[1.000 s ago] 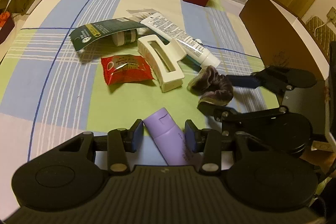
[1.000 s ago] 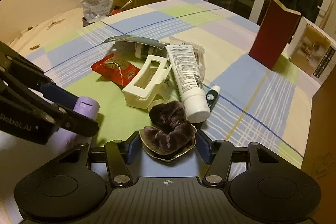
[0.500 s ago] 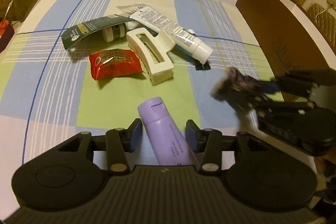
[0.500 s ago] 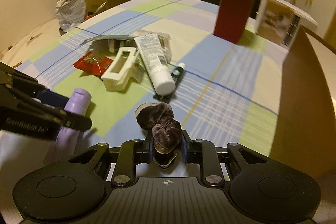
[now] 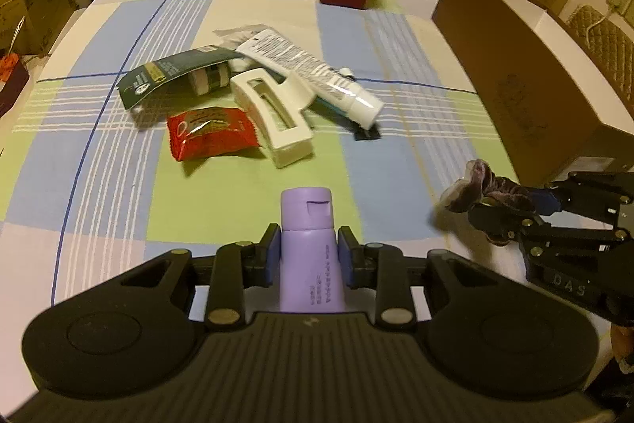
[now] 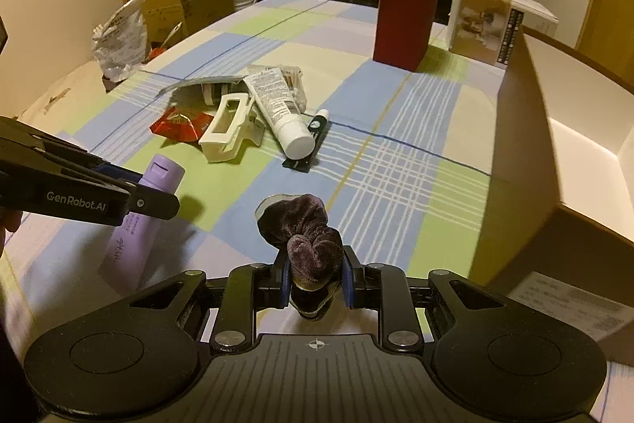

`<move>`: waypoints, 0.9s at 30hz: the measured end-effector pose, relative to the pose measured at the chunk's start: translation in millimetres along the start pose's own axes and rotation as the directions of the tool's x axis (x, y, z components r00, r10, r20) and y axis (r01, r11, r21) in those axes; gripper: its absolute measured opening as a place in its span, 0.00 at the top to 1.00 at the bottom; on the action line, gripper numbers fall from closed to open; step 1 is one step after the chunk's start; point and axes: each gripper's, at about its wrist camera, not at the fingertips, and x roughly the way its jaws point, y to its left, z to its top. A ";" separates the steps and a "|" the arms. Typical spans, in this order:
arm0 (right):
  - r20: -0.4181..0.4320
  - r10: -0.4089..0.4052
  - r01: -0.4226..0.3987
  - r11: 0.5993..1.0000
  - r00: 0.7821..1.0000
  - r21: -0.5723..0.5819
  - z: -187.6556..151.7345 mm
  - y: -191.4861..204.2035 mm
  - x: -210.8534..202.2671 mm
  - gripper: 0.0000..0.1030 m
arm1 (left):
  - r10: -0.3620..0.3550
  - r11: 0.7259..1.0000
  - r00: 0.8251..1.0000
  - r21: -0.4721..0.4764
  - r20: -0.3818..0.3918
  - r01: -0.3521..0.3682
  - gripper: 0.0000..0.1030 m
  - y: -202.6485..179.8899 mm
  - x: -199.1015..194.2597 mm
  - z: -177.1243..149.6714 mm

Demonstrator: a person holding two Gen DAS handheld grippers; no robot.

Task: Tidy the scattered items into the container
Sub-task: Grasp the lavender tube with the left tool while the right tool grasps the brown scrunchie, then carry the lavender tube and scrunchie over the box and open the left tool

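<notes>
Purple bottle (image 5: 308, 248) between left fingers (image 5: 272, 251), scrunchie (image 6: 305, 238) between right fingers (image 6: 348, 280).

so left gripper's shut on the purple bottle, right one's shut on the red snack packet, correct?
Not quite. The left gripper is shut on the purple bottle, but the right gripper is shut on the dark velvet scrunchie, as the right wrist view shows. The red snack packet lies on the tablecloth, ungripped.

Black plastic left tool (image 5: 306, 251) and right tool (image 6: 315, 275): blue pads, silver screw heads, ribbed housings, round side discs; white "GenRobot.AI" lettering on the left.
</notes>
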 end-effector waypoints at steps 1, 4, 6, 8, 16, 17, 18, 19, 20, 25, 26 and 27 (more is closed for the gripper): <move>0.005 -0.003 0.003 1.000 1.000 0.003 -0.5 -0.4 -4.3 0.74 | -0.002 1.000 1.000 0.005 0.003 0.002 0.76 -2.4 -2.9 0.0; 0.018 -0.015 0.014 1.000 1.000 0.013 -2.0 -2.8 -18.3 0.74 | -0.009 1.000 1.000 0.024 0.013 0.008 0.76 -11.2 -12.0 0.4; 0.029 -0.024 0.023 1.000 0.999 0.016 -3.0 -4.7 -28.1 0.74 | -0.011 0.999 1.000 0.036 0.019 0.011 0.76 -17.0 -17.8 0.8; 0.040 -0.032 0.031 0.999 0.999 0.024 -3.9 -7.7 -37.8 0.74 | -0.014 0.999 1.000 0.049 0.028 0.012 0.76 -23.3 -24.0 1.5; 0.083 -0.067 0.062 0.996 0.994 0.066 -12.2 -22.0 -77.5 0.74 | -0.031 0.995 0.998 0.097 0.057 0.025 0.76 -50.1 -47.5 6.2; 0.088 -0.071 0.065 0.995 0.994 0.072 -13.5 -24.1 -81.9 0.74 | -0.033 0.994 0.998 0.103 0.059 0.026 0.76 -53.2 -49.9 6.6; 0.093 -0.075 0.068 0.995 0.993 0.077 -14.7 -26.3 -86.0 0.74 | -0.035 0.994 0.998 0.109 0.060 0.028 0.76 -56.5 -52.2 7.1; 0.097 -0.078 0.070 0.994 0.992 0.082 -15.8 -28.0 -90.2 0.74 | -0.037 0.993 0.997 0.115 0.062 0.030 0.76 -59.8 -54.3 7.4; 0.102 -0.082 0.073 0.994 0.991 0.087 -16.9 -29.6 -94.2 0.74 | -0.039 0.992 0.997 0.123 0.064 0.031 0.76 -63.4 -56.5 7.6; 0.128 -0.100 0.087 0.990 0.987 0.109 -18.9 -40.1 -112.3 0.74 | -0.056 0.986 0.996 0.158 0.071 0.044 0.76 -82.6 -66.7 12.6; 0.135 -0.106 0.090 0.989 0.985 0.113 -19.1 -42.7 -116.4 0.74 | -0.060 0.985 0.996 0.167 0.073 0.047 0.76 -86.9 -68.8 14.3; 0.141 -0.111 0.095 0.988 0.984 0.118 -19.0 -45.4 -120.4 0.74 | -0.065 0.983 0.995 0.175 0.076 0.051 0.76 -91.2 -70.8 16.1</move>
